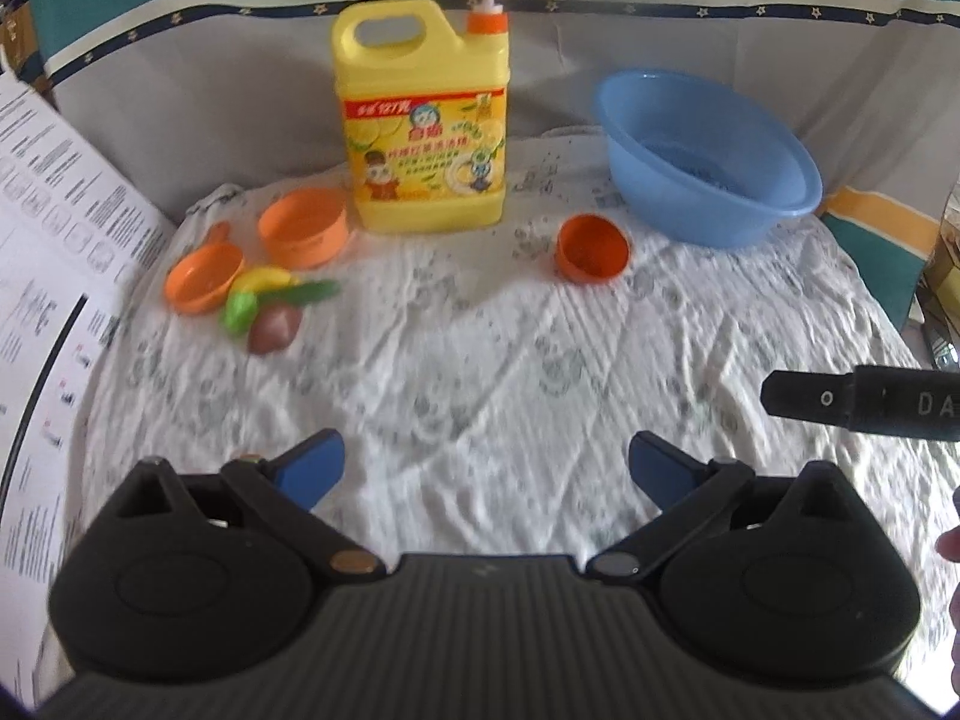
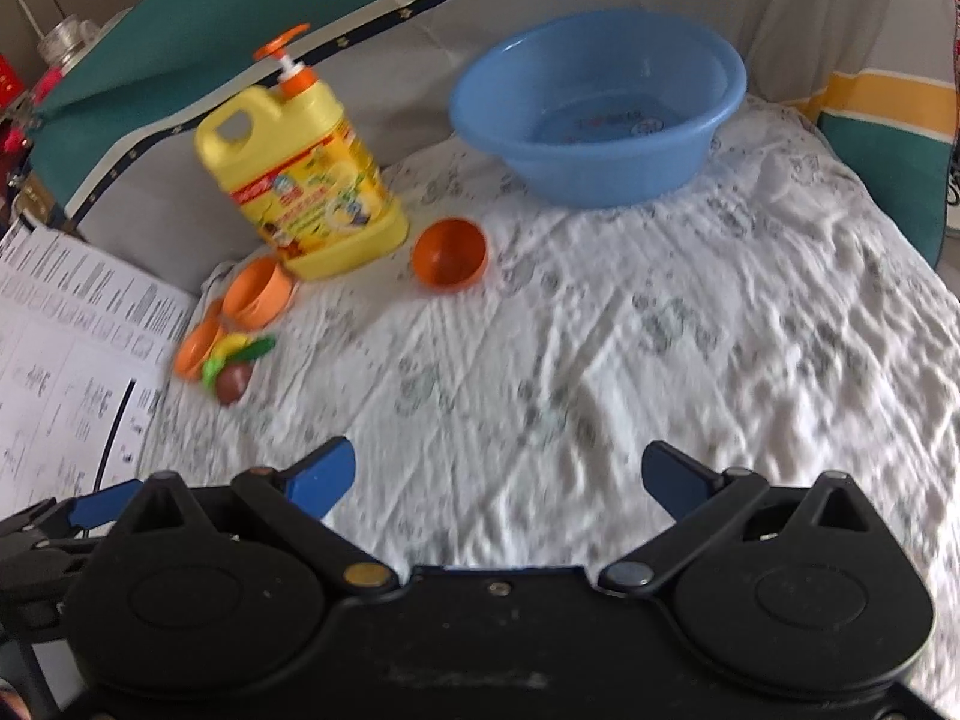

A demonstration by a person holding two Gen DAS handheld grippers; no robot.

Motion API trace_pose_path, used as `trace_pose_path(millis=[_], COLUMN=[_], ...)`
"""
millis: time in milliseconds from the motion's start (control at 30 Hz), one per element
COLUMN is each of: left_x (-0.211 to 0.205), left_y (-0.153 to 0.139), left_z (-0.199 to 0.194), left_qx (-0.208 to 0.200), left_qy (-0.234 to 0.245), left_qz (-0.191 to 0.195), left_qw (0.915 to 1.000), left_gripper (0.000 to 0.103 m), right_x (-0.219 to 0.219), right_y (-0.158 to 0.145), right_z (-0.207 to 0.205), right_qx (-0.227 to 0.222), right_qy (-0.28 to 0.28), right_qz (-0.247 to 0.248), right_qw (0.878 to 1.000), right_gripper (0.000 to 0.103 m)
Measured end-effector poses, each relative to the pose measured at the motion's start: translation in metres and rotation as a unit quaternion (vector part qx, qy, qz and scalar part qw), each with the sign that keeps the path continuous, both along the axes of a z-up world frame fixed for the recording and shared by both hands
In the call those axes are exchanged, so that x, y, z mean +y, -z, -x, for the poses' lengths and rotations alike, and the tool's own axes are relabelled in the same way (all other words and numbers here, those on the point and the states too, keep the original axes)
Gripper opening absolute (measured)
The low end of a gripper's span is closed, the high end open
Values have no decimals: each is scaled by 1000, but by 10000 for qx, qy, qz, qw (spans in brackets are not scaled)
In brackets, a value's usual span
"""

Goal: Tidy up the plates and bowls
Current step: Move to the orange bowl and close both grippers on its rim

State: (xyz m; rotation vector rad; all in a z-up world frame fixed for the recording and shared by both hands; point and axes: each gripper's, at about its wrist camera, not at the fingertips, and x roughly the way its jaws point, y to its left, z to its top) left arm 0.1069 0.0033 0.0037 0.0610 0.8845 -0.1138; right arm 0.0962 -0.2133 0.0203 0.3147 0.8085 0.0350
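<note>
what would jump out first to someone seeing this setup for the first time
The big yellow soap jug with its orange pump stands upright at the back of the white cloth, and a blue basin sits to its right. A small orange bowl lies alone in front of them, while more orange dishes and toy food cluster at the left.

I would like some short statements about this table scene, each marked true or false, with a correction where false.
1. The left tool is open and holds nothing. True.
2. The blue basin holds the small orange bowl. False: the bowl lies tipped on the cloth, in front of the basin.
3. The yellow detergent bottle stands upright. True.
4. The right tool grips a plate. False: it is open and empty.
5. The toy food lies inside the basin. False: it lies on the cloth beside the orange pan.
</note>
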Motion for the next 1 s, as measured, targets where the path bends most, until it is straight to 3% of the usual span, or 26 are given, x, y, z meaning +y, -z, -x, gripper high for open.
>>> trace_pose_path(millis=[233, 300, 433, 633, 700, 833, 1000], left_x=[-17, -22, -32, -44, -47, -55, -66], left_y=[15, 21, 36, 56, 63, 71, 85], left_z=[-58, -75, -110, -157, -170, -184, -195], left_qx=[-35, -55, -75, -68, 18, 109, 225], left_qy=[26, 20, 34, 10, 7, 48, 179], left_qz=[43, -10, -54, -61, 56, 204, 223], left_qw=[10000, 10000, 10000, 10000, 10000, 9997, 9993], left_gripper=[103, 103, 100, 87, 78, 70, 52], right_x=[-17, -22, -31, -34, -34, -31, -25], right_y=[4, 7, 16, 34, 40, 51, 64], right_z=[-55, -70, -107, -154, -168, -189, -208], right_qx=[-100, -170, -195, -149, -111, -94, -16], right_qy=[113, 194, 307, 192, 112, 33, -114], right_qz=[-11, -31, -211, -484, -622, -870, -1029], right_qw=[9999, 9997, 9991, 9985, 9979, 9962, 9946], right_gripper=[103, 97, 74, 54, 47, 34, 23])
